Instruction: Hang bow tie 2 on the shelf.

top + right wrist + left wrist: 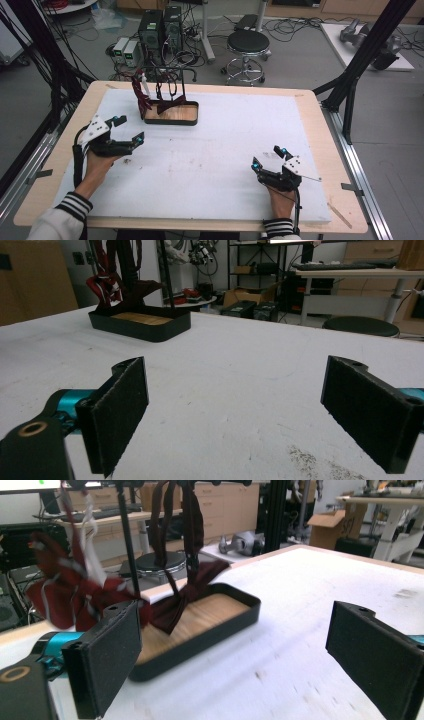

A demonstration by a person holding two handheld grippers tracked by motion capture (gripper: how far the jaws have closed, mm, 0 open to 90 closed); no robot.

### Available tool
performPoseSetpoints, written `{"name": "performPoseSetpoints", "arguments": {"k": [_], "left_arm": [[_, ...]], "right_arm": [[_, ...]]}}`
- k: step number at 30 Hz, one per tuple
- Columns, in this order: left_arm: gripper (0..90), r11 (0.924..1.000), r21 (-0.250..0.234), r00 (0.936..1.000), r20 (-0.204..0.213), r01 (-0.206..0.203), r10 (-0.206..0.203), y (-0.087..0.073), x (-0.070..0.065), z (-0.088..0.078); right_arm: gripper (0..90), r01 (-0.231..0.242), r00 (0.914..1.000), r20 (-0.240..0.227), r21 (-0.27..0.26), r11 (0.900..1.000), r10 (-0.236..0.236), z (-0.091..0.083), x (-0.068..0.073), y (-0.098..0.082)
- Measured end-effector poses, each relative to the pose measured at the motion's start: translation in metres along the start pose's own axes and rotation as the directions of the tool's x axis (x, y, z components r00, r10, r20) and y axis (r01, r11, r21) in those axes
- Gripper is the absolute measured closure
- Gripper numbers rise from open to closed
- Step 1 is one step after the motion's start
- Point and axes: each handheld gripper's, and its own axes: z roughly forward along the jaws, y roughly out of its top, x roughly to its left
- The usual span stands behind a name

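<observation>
Maroon bow ties (167, 102) hang on a rack over the wooden tray (172, 114) at the bench's far left. Left hand-held gripper (129, 129), near them, and right hand-held gripper (266, 157) are both spread, empty.

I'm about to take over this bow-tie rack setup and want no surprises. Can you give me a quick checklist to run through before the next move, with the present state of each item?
1. Left gripper open and holding nothing: ok, its jaws stand wide with nothing between them.
2. Right gripper open and holding nothing: ok, wide apart over the bare white mat.
3. Dark red bow tie hanging on the rack: ok, it dangles over the tray.
4. Tray flat on the mat: ok.
5. Striped tie secure on the rack: cannot tell, it is blurred.
6. Path from left gripper to rack: ok, nothing lies between them.
</observation>
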Motion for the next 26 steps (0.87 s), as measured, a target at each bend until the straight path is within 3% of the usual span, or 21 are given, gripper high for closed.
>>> {"name": "performPoseSetpoints", "arguments": {"k": [5, 9, 13, 19, 22, 26], "left_arm": [[8.3, 0.9997, -0.025, 0.9999, -0.015, 0.001, -0.001, -0.022, -0.003, -0.026], [8.3, 0.9984, -0.051, 0.9995, -0.019, 0.025, -0.026, -0.035, -0.002, -0.043], [8.3, 0.997, -0.073, 0.9995, -0.018, 0.026, -0.027, -0.041, -0.003, -0.054], [8.3, 0.9953, -0.096, 0.9995, -0.029, 0.012, -0.014, -0.055, -0.009, -0.06], [8.4, 0.9915, -0.129, 0.999, -0.04, 0.016, -0.021, -0.057, -0.009, -0.063], [8.5, 0.9924, -0.122, 0.9989, -0.041, 0.016, -0.021, -0.057, -0.009, -0.062]], "right_arm": [[10.9, 0.006, 1.0, 0.0, -0.009, 1.0, -0.006, -0.001, 0.0, 0.0], [10.9, 0.0, 1.0, 0.003, -0.011, 1.0, 0.0, -0.001, 0.001, 0.0], [10.9, 0.0, 1.0, 0.005, -0.011, 1.0, 0.0, -0.001, 0.001, 0.0], [10.9, 0.008, 1.0, 0.005, -0.014, 1.0, -0.008, -0.001, 0.001, 0.0], [10.9, 0.011, 0.9999, 0.008, -0.017, 1.0, -0.011, -0.001, 0.001, -0.001], [10.9, 0.003, 1.0, 0.008, -0.018, 1.0, -0.003, -0.002, 0.002, -0.001]]}}
